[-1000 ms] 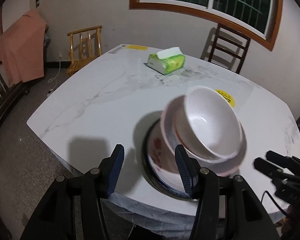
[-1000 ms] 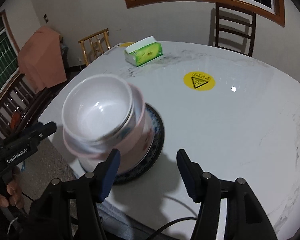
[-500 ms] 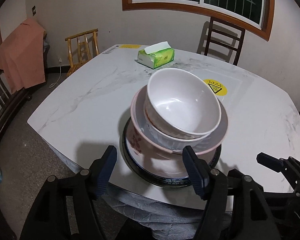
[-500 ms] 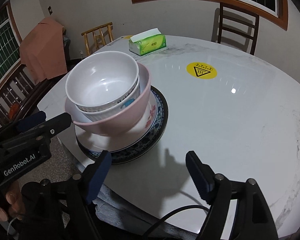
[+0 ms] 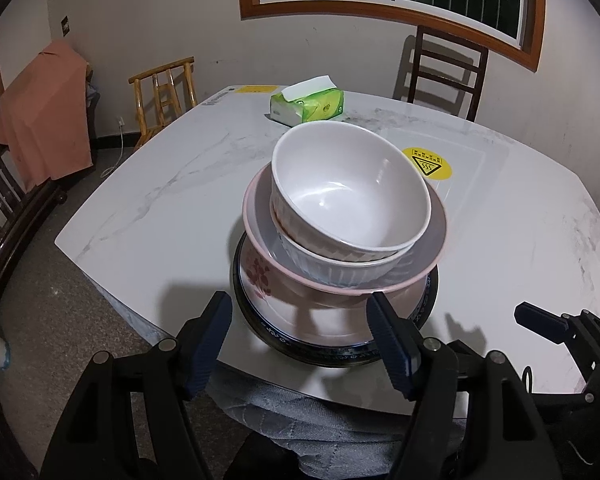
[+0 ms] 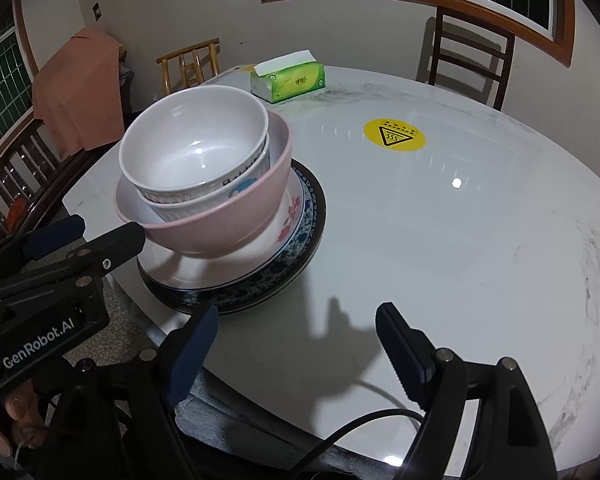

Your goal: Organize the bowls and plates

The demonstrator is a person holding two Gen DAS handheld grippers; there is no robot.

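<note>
A stack stands near the table's front edge: a dark blue-rimmed plate (image 5: 428,300) at the bottom, a white flowered plate (image 5: 260,276) on it, a pink bowl (image 5: 260,240), a ribbed white bowl (image 5: 340,268), and a plain white bowl (image 5: 348,196) on top, slightly tilted. The stack also shows in the right wrist view, with the top bowl (image 6: 192,148) and the pink bowl (image 6: 228,224). My left gripper (image 5: 300,332) is open and empty just in front of the stack. My right gripper (image 6: 296,340) is open and empty, to the right of the stack.
The white marble table (image 5: 160,184) carries a green tissue box (image 5: 308,106) at the back and a yellow warning sticker (image 5: 427,163). Wooden chairs (image 5: 164,92) stand behind the table. A pink cloth (image 5: 44,112) hangs at the left.
Both grippers have pulled back toward the table's front edge. The bowl stack, blurred and tilted before, now sits still on the plates. Both grippers stay open.
</note>
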